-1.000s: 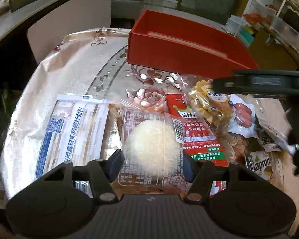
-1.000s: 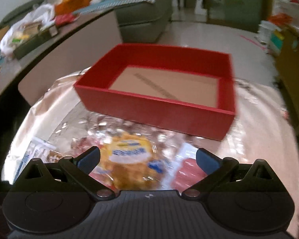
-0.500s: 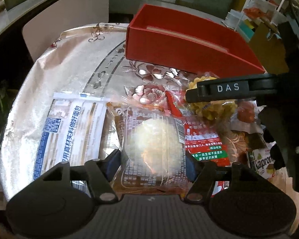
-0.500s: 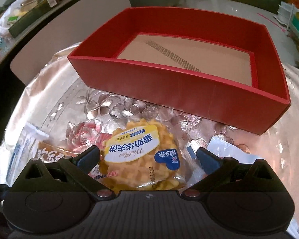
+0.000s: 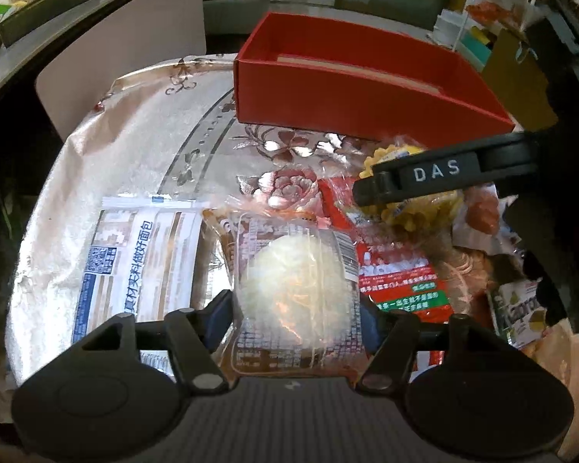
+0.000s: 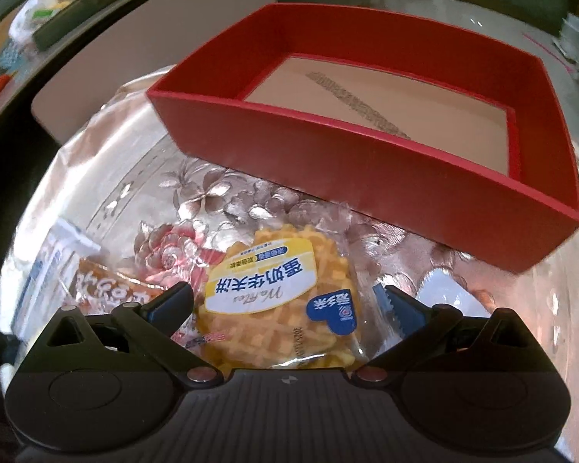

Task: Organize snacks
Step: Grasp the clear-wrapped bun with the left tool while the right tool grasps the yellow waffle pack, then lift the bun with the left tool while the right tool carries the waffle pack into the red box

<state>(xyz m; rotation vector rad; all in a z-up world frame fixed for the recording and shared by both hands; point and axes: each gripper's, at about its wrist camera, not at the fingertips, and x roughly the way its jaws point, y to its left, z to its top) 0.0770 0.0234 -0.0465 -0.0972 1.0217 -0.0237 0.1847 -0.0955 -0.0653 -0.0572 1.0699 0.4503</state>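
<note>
Left wrist view: left tool (image 5: 295, 314), jaws closing, blue pads against both sides of a clear plastic packet holding a pale round cake (image 5: 297, 289). Packet lies on the desk (image 5: 135, 162), which wears a shiny floral-patterned cover. Just left of it, a flat white-and-blue printed bread bag (image 5: 135, 266). Just right, a red snack pouch with a green band (image 5: 397, 281), partly under neighbouring packs. Far right edge, a small green-and-white box (image 5: 517, 312). Open red cardboard box with a brown floor (image 5: 343, 92) stands beyond the pile, apart from the packets.

Right wrist view: right tool (image 6: 285, 305), jaws spread, straddling a clear-wrapped yellow waffle cake with a yellow-and-blue label (image 6: 278, 305); pads stand just beside the wrapper, contact cannot be told. Waffle pack rests on the desk, near the red box's front wall. Orange-brown snack packet (image 6: 108, 285) lies to the left, partly behind the tool finger.
</note>
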